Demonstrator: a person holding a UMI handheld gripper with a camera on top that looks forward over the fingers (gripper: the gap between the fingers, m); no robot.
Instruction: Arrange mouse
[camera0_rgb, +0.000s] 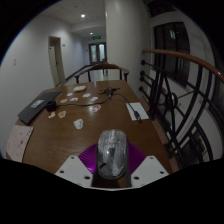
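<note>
While the mouse (111, 155) sits low in the centre of the frame, the tool (111, 172) has its two fingers set narrowly on either flank of it, the purple pads (92, 160) showing at its sides; the grey shell fills the space between them and no gap is visible on either side, so I judge the tool to be holding the mouse rather than merely standing about it. Whether the mouse is lifted or resting on the tabletop (60, 140) cannot be told, since its underside is hidden; the grip across its narrow width looks chosen so that its long axis points ahead, which would make it easy to square up wherever it is to be set.

Beyond the fingers the wooden tabletop runs toward the upper middle of the frame; a laptop (36, 106) lies at the left, a sheet of paper (137, 110) at the right near the edge, and several small pale things are scattered at mid-frame, too small to name. A chair (97, 71) stands at the far end, and a dark railing (175, 90) curves down the right side.

No box, tray or other container shows anywhere, so nothing can be said of contents; the mouse's place will likely be open wood.
</note>
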